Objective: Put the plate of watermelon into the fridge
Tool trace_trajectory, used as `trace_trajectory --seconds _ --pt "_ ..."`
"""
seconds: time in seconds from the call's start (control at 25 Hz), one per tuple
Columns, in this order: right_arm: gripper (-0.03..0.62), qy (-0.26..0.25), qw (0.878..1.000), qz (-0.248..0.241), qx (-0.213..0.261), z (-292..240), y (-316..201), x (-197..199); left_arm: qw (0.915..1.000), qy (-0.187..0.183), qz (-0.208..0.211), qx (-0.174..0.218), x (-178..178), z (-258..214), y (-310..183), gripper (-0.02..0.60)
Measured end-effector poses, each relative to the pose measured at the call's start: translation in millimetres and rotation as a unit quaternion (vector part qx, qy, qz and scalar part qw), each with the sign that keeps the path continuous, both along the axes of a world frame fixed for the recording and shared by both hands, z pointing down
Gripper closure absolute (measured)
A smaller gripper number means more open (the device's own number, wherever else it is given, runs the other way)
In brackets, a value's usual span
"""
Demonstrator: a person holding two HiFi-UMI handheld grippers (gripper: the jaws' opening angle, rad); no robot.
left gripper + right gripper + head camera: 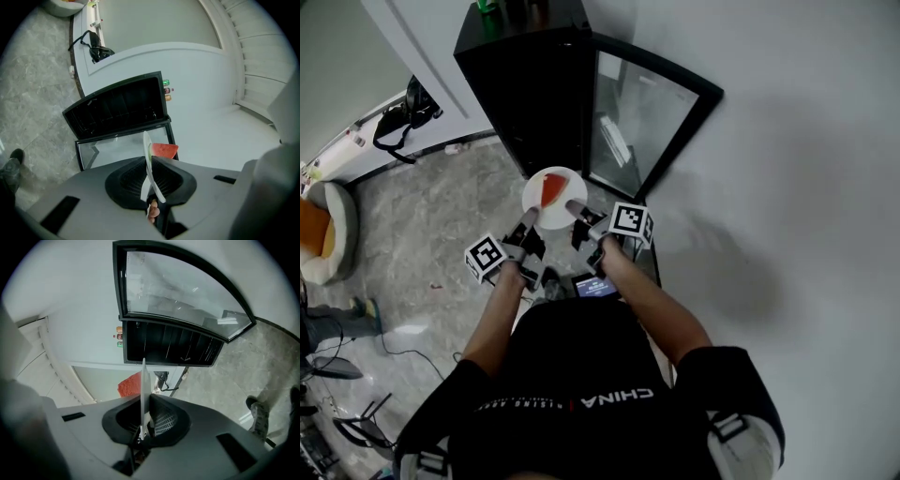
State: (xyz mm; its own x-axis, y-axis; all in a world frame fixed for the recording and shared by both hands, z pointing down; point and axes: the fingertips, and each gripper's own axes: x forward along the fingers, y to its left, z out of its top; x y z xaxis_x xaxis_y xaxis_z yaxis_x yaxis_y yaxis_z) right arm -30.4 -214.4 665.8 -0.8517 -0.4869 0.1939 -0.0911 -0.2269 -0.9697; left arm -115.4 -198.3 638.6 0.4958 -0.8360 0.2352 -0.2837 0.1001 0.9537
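Person's arms, left gripper and right gripper clamped on opposite rims of plate, watermelon on it, just before open fridge

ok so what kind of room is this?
Probably an office or lab corner, not a kitchen: a small black glass-door fridge stands open on a grey marbled floor, with a black bag on a white ledge and a round cushioned seat.
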Motion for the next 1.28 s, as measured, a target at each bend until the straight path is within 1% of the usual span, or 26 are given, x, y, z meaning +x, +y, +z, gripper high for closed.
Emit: trace_trajectory --seconds 0.2,0.4,0.48,0.56,0.72,0.84,0.96,1.04,1.16,1.28 --pt "0.566 -0.005 1.000 0.025 0.017 14 -1 2 0.9994 -0.005 0.030 0.018 3 14 -5 0.548" --pt "0.566 -0.009 0.998 0.053 0.028 61 6 5 0.9979 -0.014 0.059 0.020 4 59 -2 0.548" --pt "0.566 -0.009 0.998 0.063 0.027 71 10 4 0.9973 -0.012 0.069 0.021 4 67 0 0.548" --pt "0.566 -0.005 0.997 0.071 0.022 65 23 2 0.9967 -0.007 0.077 0.022 2 62 11 0.548" --pt "0.566 0.011 0.996 0.082 0.023 33 58 0 0.9956 0.009 0.091 0.022 -1 34 44 0.548" --pt "0.566 0.015 0.996 0.081 0.017 29 58 1 0.9957 0.011 0.090 0.019 -1 29 43 0.548" --pt "0.566 0.013 0.997 0.068 0.020 42 26 4 0.9971 0.013 0.073 0.016 4 43 15 0.548" --pt "0.566 0.012 0.998 0.059 0.022 42 10 8 0.9977 0.013 0.064 0.018 8 44 1 0.548" --pt "0.566 0.009 0.998 0.055 0.024 23 6 12 0.9979 0.009 0.058 0.026 12 26 -4 0.548" --pt "0.566 0.013 0.998 0.051 0.038 -1 0 17 0.9980 0.009 0.053 0.034 16 1 -7 0.548"
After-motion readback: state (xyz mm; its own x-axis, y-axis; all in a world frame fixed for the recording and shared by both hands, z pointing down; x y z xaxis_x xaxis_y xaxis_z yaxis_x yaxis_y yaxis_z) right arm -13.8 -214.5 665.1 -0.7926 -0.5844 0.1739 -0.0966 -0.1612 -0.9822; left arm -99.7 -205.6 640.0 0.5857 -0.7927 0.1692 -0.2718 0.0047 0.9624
